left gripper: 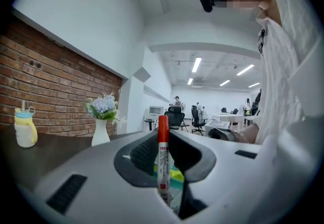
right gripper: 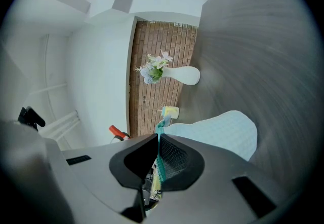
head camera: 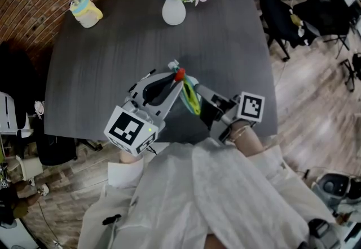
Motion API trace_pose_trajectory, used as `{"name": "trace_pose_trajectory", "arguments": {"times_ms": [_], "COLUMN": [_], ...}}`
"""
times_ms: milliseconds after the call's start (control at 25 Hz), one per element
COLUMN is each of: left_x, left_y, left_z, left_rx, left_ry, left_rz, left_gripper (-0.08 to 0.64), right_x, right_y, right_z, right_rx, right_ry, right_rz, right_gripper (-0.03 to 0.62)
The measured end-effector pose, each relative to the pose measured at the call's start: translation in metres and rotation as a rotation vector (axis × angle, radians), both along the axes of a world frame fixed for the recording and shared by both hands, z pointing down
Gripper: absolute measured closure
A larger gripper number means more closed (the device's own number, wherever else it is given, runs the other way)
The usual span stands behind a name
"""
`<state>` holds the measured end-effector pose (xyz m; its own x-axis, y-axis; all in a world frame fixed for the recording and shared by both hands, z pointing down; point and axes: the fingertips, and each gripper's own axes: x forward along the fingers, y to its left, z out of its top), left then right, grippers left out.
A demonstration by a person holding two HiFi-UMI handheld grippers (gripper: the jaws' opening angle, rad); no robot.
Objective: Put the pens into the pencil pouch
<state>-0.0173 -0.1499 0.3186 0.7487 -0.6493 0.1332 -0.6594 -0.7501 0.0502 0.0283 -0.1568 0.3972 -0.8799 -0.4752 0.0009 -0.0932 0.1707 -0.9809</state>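
My left gripper (head camera: 174,80) is shut on a white pen with a red cap (head camera: 179,75), raised over the near edge of the dark table (head camera: 113,62). In the left gripper view the pen (left gripper: 163,153) stands upright between the jaws, cap up. My right gripper (head camera: 201,96) is shut on the rim of the pale teal pencil pouch (head camera: 190,97), held just right of the pen. The pouch (right gripper: 217,132) hangs beyond the right jaws (right gripper: 158,156), which pinch its teal edge. The pen's red cap (right gripper: 117,132) shows to their left. The pouch's inside is hidden.
A white vase of flowers (head camera: 174,8) stands at the table's far edge and a yellow lidded cup (head camera: 86,12) at the far left corner. Black chairs (head camera: 316,14) stand on the wooden floor to the right. A brick wall runs behind the table.
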Motion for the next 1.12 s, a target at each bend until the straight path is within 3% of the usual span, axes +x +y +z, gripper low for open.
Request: {"name": "trace_pose_trajectory", "arguments": {"times_ms": [520,760,1120], "left_x": [0.007,0.020,0.026], "left_y": [-0.015,-0.017,-0.018], "left_z": [-0.040,-0.033,-0.014], "left_rx": [0.080,0.075,0.063], "left_ry": [0.282,0.333,0.337], "left_rz": [-0.052,-0.022,-0.007], "left_gripper": [0.495,0.495,0.494], "right_x": [-0.002,0.000,0.002], "right_y": [-0.008,-0.011,-0.017], "right_z": [-0.003,0.000,0.002], "right_rx": [-0.006,-0.021,-0.037], "right_ry": [-0.009,-0.019,-0.028], "right_rz": [0.004,0.010,0.024], "right_gripper": [0.575,0.575,0.575]}}
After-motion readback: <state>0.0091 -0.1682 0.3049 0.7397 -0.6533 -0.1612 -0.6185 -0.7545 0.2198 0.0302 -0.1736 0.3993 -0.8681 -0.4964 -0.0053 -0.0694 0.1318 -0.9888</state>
